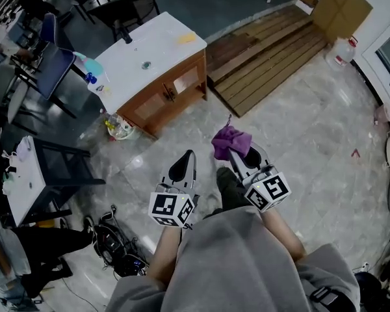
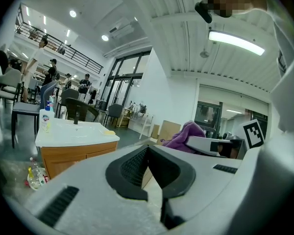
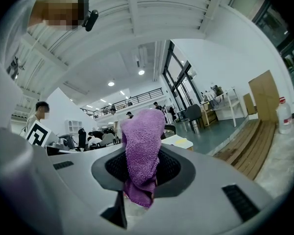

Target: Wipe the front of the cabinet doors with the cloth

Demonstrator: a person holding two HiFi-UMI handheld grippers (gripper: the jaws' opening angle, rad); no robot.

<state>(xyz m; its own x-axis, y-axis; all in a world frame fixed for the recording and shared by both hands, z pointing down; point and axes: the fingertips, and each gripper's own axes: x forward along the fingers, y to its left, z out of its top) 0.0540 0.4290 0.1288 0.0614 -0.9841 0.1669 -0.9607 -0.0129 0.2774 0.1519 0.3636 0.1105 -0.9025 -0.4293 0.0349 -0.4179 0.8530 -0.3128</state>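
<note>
A wooden vanity cabinet (image 1: 169, 96) with a white sink top (image 1: 140, 60) stands at the upper left of the head view; its doors face me. The same cabinet (image 2: 73, 155) shows at the left of the left gripper view. My right gripper (image 1: 237, 149) is shut on a purple cloth (image 1: 229, 140), held in the air over the floor, well short of the cabinet. In the right gripper view the cloth (image 3: 141, 148) sticks up between the jaws. My left gripper (image 1: 182, 166) is shut with nothing in it, beside the right one.
A bag of bottles (image 1: 119, 127) lies on the floor at the cabinet's left corner. Wooden planks (image 1: 266, 54) lie to the cabinet's right. Chairs (image 1: 52, 70) and a desk (image 1: 26, 174) stand on the left. Cables (image 1: 117, 239) lie by my feet.
</note>
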